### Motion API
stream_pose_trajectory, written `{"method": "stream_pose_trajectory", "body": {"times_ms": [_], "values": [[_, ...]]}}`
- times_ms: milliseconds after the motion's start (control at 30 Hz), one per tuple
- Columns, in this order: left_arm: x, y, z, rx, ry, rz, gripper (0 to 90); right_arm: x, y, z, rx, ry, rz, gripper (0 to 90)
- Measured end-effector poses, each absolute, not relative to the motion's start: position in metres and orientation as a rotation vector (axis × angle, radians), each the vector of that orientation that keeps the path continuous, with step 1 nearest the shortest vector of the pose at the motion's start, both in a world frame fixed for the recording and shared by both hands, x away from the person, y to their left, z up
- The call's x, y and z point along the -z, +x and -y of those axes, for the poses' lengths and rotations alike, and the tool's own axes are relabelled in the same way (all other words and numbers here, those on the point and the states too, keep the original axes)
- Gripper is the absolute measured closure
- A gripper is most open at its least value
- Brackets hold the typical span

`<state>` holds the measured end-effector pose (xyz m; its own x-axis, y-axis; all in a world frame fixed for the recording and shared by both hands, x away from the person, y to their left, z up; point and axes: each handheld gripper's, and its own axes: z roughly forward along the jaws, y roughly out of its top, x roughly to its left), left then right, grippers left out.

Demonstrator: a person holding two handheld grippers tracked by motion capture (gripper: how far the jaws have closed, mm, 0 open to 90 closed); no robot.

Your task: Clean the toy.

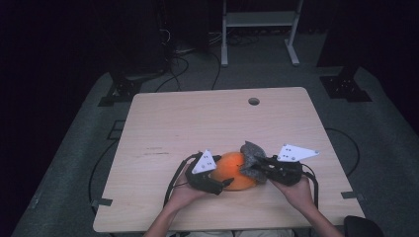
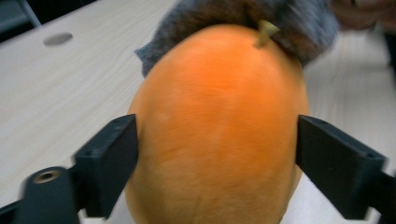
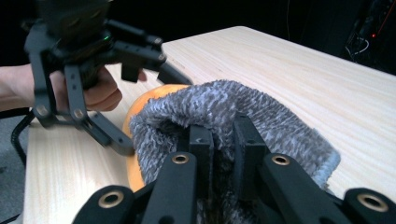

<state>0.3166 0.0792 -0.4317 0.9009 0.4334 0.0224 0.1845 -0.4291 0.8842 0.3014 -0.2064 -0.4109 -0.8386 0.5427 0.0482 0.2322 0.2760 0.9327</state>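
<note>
The left hand-held gripper [image 2: 217, 158] stands wide around the smooth orange gourd-like fruit [image 2: 219, 130], its pads barely clear; the right hand-held gripper [image 3: 224, 140] pinches the fuzzy grey cloth [image 3: 261, 112] on the fruit's far right.

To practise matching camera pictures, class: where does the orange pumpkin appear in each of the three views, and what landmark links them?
High view: the orange pumpkin lies low centre, between both grippers.
Left gripper view: the pumpkin is in the middle, between the black jaws.
Right gripper view: it peeks out left of centre, behind the cloth.
Shared landmark: the grey fuzzy cloth draped on it.
</note>
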Motion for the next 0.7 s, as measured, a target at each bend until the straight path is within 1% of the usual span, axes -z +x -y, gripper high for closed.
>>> {"method": "stream_pose_trajectory", "body": {"times_ms": [33, 67, 100, 133, 167, 200, 267, 367, 400, 433, 467, 500, 600, 700], "values": [[0.432, 0.317, -0.08, -0.288, 2.017, -0.452, 15.9, 0.41, 0.299, 0.209, -1.573, 0.71, -2.275, 79.8], [0.433, 0.317, -0.079, -0.293, 2.017, -0.439, 21.1, 0.41, 0.298, 0.209, -1.569, 0.712, -2.278, 79.8], [0.434, 0.314, -0.078, -0.324, 2.021, -0.406, 29.7, 0.408, 0.297, 0.21, -1.566, 0.709, -2.28, 79.8], [0.435, 0.311, -0.077, -0.354, 2.025, -0.366, 35.5, 0.407, 0.295, 0.209, -1.568, 0.702, -2.281, 79.8], [0.436, 0.308, -0.076, -0.371, 2.029, -0.333, 39.7, 0.405, 0.294, 0.208, -1.574, 0.693, -2.278, 79.8], [0.436, 0.305, -0.075, -0.39, 2.039, -0.302, 41.8, 0.403, 0.293, 0.206, -1.579, 0.684, -2.277, 79.8], [0.437, 0.303, -0.077, -0.402, 2.049, -0.275, 43.3, 0.402, 0.295, 0.205, -1.612, 0.681, -2.268, 79.8], [0.438, 0.303, -0.084, -0.389, 2.057, -0.266, 43.4, 0.401, 0.296, 0.205, -1.612, 0.688, -2.274, 79.8], [0.438, 0.303, -0.086, -0.382, 2.057, -0.265, 41.1, 0.404, 0.296, 0.208, -1.572, 0.691, -2.29, 79.8], [0.438, 0.304, -0.087, -0.37, 2.056, -0.273, 41.1, 0.404, 0.296, 0.208, -1.572, 0.691, -2.29, 79.8], [0.437, 0.304, -0.087, -0.362, 2.056, -0.284, 38.6, 0.406, 0.296, 0.212, -1.555, 0.708, -2.301, 79.8], [0.437, 0.304, -0.087, -0.359, 2.051, -0.284, 38.2, 0.409, 0.296, 0.215, -1.542, 0.725, -2.31, 79.8], [0.438, 0.303, -0.082, -0.377, 2.047, -0.25, 40.8, 0.409, 0.293, 0.217, -1.563, 0.747, -2.309, 79.8], [0.438, 0.303, -0.083, -0.369, 2.057, -0.256, 41.0, 0.403, 0.291, 0.206, -1.597, 0.694, -2.297, 79.7]]}}
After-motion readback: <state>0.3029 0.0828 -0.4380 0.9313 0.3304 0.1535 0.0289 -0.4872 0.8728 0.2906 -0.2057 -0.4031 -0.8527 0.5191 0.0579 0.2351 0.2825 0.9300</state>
